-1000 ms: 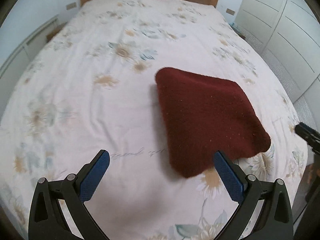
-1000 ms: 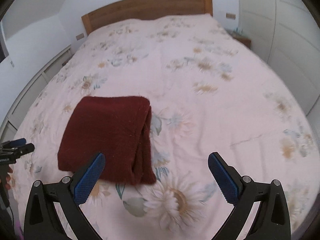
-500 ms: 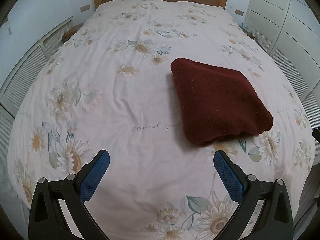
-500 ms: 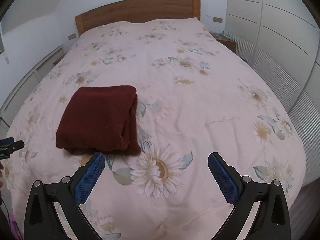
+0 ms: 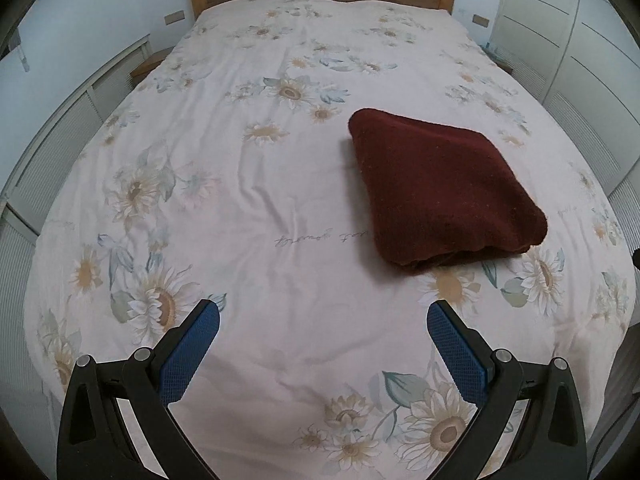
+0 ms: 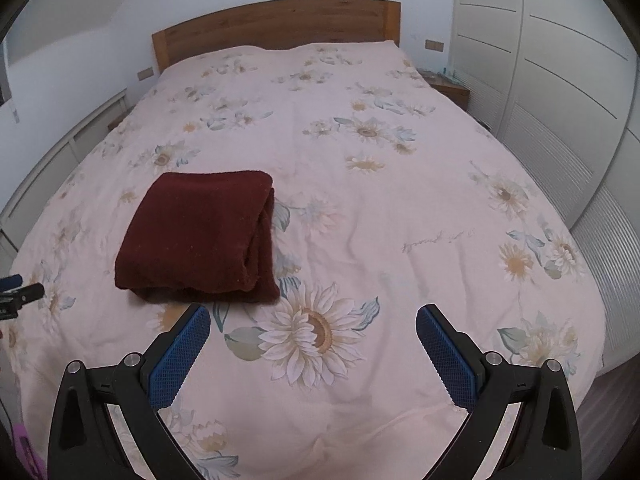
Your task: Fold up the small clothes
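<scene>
Left gripper (image 5: 323,312): jaws are spread wide, nothing is held between the blue pads (image 5: 191,350); it is held above the near part of the bed, clear of the cloth.

Right gripper (image 6: 313,316): jaws are likewise spread wide and empty; the left blue pad (image 6: 180,354) is seen just in front of the cloth's near edge, contact not shown.

Folded garment (image 5: 440,190): dark red, fuzzy, laid as a compact rectangle on the bedspread, ahead and to the right in the left wrist view, ahead and to the left in the right wrist view (image 6: 200,236). Stacked layers are shown at its near edge and right side.

Bedspread (image 5: 260,200): pale pink, printed with sunflowers, lightly creased.

Headboard (image 6: 276,26): wooden, at the far end.

Wardrobe (image 6: 540,60): white panelled doors, along the right side of the bed.
</scene>
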`<act>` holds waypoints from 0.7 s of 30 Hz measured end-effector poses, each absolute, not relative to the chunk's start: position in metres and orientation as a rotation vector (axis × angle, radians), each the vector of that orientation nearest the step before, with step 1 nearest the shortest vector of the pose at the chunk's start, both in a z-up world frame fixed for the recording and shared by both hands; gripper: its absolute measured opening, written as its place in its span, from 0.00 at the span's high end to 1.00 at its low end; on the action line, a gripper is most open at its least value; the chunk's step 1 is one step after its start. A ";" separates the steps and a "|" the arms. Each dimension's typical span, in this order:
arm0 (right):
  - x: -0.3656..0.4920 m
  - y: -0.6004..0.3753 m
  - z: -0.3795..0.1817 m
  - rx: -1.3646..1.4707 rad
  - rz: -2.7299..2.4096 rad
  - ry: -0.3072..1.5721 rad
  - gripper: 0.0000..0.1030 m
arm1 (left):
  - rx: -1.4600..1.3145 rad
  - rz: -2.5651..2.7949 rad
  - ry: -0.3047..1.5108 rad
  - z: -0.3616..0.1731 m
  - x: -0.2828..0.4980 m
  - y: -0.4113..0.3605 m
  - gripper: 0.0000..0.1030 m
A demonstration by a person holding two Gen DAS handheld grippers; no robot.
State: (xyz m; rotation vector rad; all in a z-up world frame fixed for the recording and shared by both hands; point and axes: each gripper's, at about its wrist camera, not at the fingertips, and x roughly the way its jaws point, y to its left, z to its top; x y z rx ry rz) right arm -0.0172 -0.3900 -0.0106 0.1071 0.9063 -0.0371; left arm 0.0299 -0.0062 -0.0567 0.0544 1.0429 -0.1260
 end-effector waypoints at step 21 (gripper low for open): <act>-0.024 -0.381 -0.006 0.097 -0.028 0.921 0.00 | 0.050 -0.120 1.035 -0.051 0.023 -0.009 0.01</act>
